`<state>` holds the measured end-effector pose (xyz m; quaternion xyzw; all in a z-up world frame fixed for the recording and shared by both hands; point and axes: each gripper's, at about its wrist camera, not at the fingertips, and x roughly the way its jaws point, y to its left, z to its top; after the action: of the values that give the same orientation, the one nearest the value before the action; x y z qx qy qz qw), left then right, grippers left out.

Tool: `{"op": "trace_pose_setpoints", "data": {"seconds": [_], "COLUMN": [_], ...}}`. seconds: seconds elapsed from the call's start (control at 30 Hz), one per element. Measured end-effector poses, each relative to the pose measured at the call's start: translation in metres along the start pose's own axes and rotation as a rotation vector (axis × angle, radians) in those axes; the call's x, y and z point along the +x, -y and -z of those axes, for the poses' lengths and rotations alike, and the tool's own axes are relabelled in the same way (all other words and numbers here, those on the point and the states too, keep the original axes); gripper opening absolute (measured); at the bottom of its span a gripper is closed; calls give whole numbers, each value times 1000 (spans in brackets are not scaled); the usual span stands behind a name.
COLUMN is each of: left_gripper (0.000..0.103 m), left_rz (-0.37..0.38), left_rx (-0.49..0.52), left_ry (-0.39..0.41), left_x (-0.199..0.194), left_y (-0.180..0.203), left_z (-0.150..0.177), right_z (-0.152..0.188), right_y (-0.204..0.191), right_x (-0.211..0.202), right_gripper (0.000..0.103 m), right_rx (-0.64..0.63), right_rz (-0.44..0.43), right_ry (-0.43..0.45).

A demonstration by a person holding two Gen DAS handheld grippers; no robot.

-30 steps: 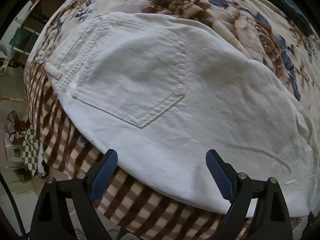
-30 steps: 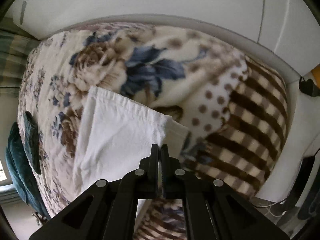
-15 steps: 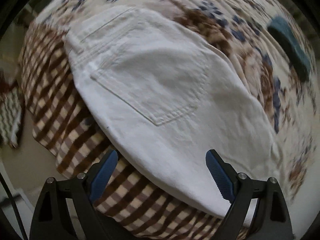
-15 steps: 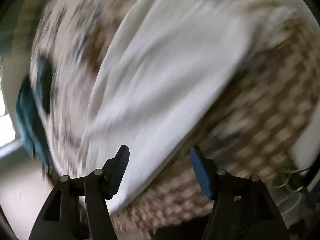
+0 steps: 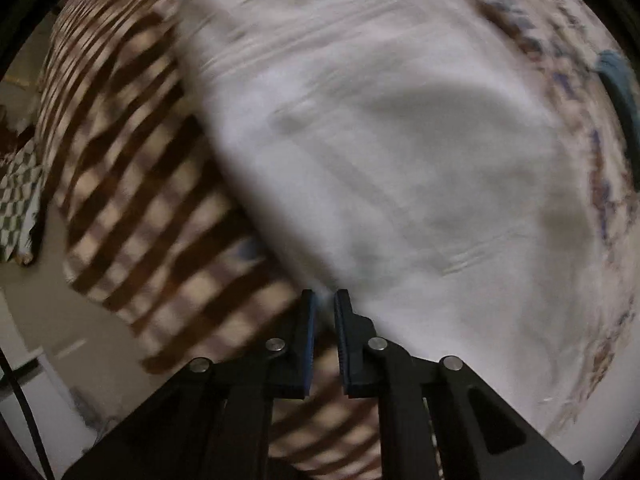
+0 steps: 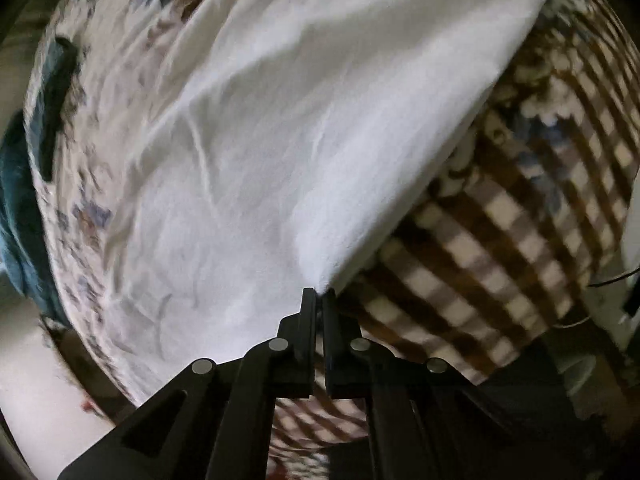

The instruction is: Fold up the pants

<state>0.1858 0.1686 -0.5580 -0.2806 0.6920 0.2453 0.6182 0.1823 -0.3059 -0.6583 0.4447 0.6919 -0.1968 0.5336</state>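
White pants (image 5: 400,160) lie spread on a bed and fill most of both views, blurred in the left wrist view. My left gripper (image 5: 325,300) points straight down at their near edge beside the checked blanket. Its jaws are closing to a narrow slit with white cloth pinched at the tips. In the right wrist view the pants (image 6: 300,140) rise in a taut ridge to my right gripper (image 6: 319,294). That gripper's jaws are closing tight on the cloth's edge.
A brown-and-cream checked blanket (image 5: 132,184) (image 6: 500,240) hangs over the bed's side next to the pants. A floral bedspread (image 6: 92,208) lies under them. A teal cloth (image 5: 618,80) (image 6: 16,200) sits at the far edge. A black-and-white checked cloth (image 5: 20,208) lies on the floor.
Both grippers stood open half a second ago and have closed on the pants' near edge. Both hands have slid along the bed, and the back pocket has left the left view's centre.
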Motion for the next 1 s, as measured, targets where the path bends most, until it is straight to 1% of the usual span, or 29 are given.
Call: {"op": "trace_pose_setpoints", "data": {"seconds": [0.07,0.13,0.17,0.2,0.23,0.27,0.3,0.33,0.37,0.43,0.47,0.5,0.53,0.57,0.6,0.63,0.67,0.7,0.77,0.8,0.87,0.93,1.0], "left_gripper": [8,9,14,26,33,48,57,58,59,59,59,59,59,58,48,37,26,22,14,14,13,13,13], "left_rz": [17,105,156,206,243,271,287,302,307,295,287,257,241,229,204,169,148,124,102,90,92,101,100], "left_rx": [-25,-74,-92,-112,-129,-149,-172,-189,-202,-220,-225,-224,-225,-224,-216,-198,-182,-155,-113,-88,-80,-80,-79], "left_ry": [-32,-36,-25,-8,9,31,55,75,89,97,101,106,108,117,131,145,146,150,166,178,178,163,142], "left_x": [5,-6,-16,-27,-35,-43,-50,-53,-54,-49,-47,-43,-40,-38,-39,-42,-38,-38,-42,-46,-51,-54,-51], "left_y": [-16,-30,-35,-38,-41,-44,-48,-51,-51,-62,-64,-64,-61,-58,-59,-61,-60,-58,-56,-54,-55,-62,-67], "left_z": [-2,-3,-5,-8,-11,-16,-24,-28,-39,-61,-69,-78,-87,-91,-94,-96,-99,-97,-94,-89,-87,-83,-83], "right_z": [-6,-8,-7,-5,-1,4,9,17,24,40,47,54,59,66,73,77,80,82,90,95,101,104,104], "right_y": [-1,-7,-12,-16,-23,-30,-37,-45,-52,-63,-67,-72,-78,-83,-88,-91,-92,-92,-89,-89,-92,-93,-95], "right_x": [9,9,5,3,2,4,7,13,22,43,51,58,66,74,83,89,91,91,85,79,69,58,60], "right_gripper": [4,7,11,18,39,60,66,66,66,66,66,66,65,55,44,16,11,10,8,8,8,8,8], "right_rx": [-8,-20,-26,-38,-54,-68,-80,-85,-85,-63,-50,-40,-33,-27,-28,-26,-18,-9,2,-9,-29,-50,-57], "right_rz": [8,-19,-53,-86,-108,-126,-138,-146,-157,-175,-191,-205,-201,-201,-200,-170,-152,-147,-130,-118,-106,-89,-70], "right_ry": [-46,-78,-82,-92,-109,-127,-143,-165,-190,-253,-270,-286,-287,-276,-268,-250,-227,-207,-181,-168,-154,-142,-153]}}
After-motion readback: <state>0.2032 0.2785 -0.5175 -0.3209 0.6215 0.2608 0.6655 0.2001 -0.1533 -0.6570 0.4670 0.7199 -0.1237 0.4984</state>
